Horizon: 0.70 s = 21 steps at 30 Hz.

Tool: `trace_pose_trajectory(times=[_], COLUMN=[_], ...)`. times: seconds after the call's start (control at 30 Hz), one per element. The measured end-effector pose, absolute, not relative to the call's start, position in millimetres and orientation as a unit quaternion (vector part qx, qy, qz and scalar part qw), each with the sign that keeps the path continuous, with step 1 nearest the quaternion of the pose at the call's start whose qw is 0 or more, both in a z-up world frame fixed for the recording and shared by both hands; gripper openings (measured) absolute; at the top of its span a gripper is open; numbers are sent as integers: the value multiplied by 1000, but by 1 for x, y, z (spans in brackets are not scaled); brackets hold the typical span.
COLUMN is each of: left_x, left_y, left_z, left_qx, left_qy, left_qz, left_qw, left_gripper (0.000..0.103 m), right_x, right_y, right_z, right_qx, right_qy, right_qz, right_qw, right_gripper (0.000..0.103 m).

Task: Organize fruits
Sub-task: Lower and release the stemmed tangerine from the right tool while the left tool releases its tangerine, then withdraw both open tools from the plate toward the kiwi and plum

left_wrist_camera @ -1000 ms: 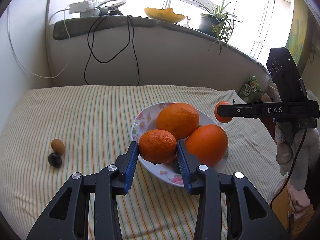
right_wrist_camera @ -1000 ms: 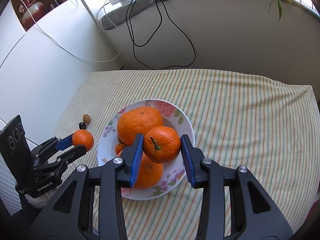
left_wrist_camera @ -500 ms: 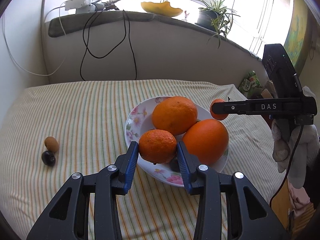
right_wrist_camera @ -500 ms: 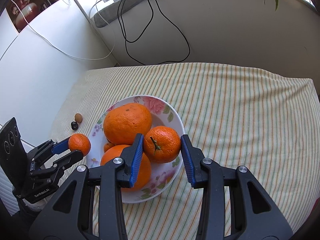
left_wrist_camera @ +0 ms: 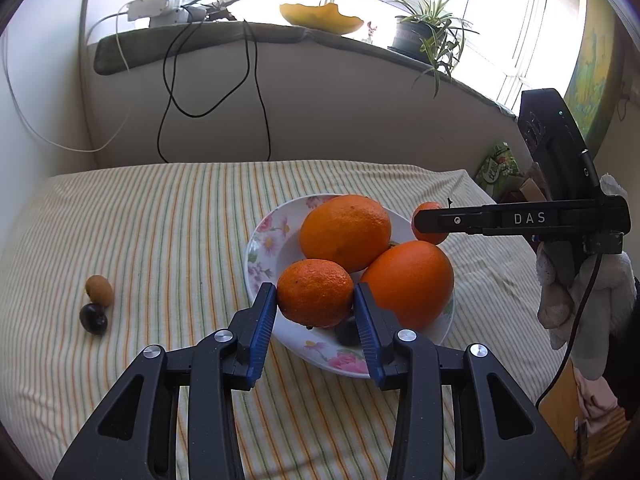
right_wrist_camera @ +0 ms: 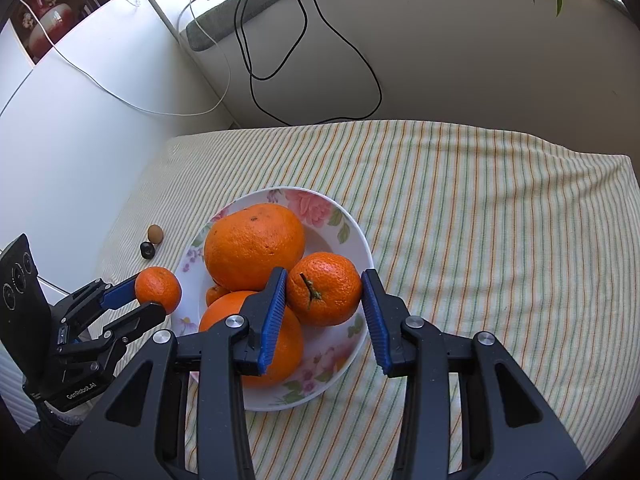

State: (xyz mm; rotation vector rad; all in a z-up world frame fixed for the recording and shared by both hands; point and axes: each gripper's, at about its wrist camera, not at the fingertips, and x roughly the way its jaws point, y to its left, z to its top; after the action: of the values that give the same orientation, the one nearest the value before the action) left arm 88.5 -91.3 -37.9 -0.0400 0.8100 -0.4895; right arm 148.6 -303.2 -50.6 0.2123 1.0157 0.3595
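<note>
both grippers clamped, left gripper (left_wrist_camera: 315, 307) pinching a mandarin (left_wrist_camera: 315, 293), right gripper (right_wrist_camera: 324, 306) pinching a stemmed mandarin (right_wrist_camera: 324, 289) above the plate (right_wrist_camera: 352, 224)

— What's on the white floral-print plate (right_wrist_camera: 352, 236)?
— Two big smooth oranges (right_wrist_camera: 254, 240) (right_wrist_camera: 250, 338) touching, a small mandarin (right_wrist_camera: 216, 294) tucked between them.
— Others?
— Two pebbly mandarins (left_wrist_camera: 315, 293) (right_wrist_camera: 324, 289) held above it; a brown oval fruit (left_wrist_camera: 99, 290) and dark round one (left_wrist_camera: 93, 319) touching on the striped cloth.
</note>
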Motion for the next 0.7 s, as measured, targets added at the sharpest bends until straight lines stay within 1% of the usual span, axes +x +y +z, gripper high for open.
trace_pose_trajectory(times=[0.17, 0.2, 0.23, 0.27, 0.3, 0.37, 0.47, 0.53, 0.7], left_x=[90, 90, 90, 89, 89, 88, 87, 86, 85], left_y=[-91, -91, -91, -91, -91, -91, -91, -91, -90], left_z=[-38, -38, -39, -38, -37, -35, -33, -32, -31], left_qx=[-18, -17, -18, -18, -19, -19, -17, -16, -17], left_qy=[391, 392, 392, 389, 387, 384, 381, 379, 378], left_qz=[-237, -237, -238, -237, -236, -238, -235, -233, -232], left_qw=[889, 889, 889, 890, 891, 892, 894, 895, 896], left_gripper=[39, 39, 42, 48, 49, 50, 57, 57, 58], right_x=[149, 148, 148, 148, 147, 147, 147, 146, 143], right_y=[-302, -302, -302, -303, -304, -305, -306, -307, -306], right_z=[-50, -50, -49, -47, -46, -43, -40, -38, -34], right_qx=[98, 97, 97, 97, 96, 99, 99, 101, 94], right_qy=[482, 481, 478, 474, 470, 467, 464, 461, 457], right_qz=[169, 169, 169, 168, 168, 171, 171, 171, 166], right_qw=[854, 855, 856, 859, 861, 862, 863, 865, 869], right_gripper=[40, 43, 52, 56, 61, 62, 64, 69, 75])
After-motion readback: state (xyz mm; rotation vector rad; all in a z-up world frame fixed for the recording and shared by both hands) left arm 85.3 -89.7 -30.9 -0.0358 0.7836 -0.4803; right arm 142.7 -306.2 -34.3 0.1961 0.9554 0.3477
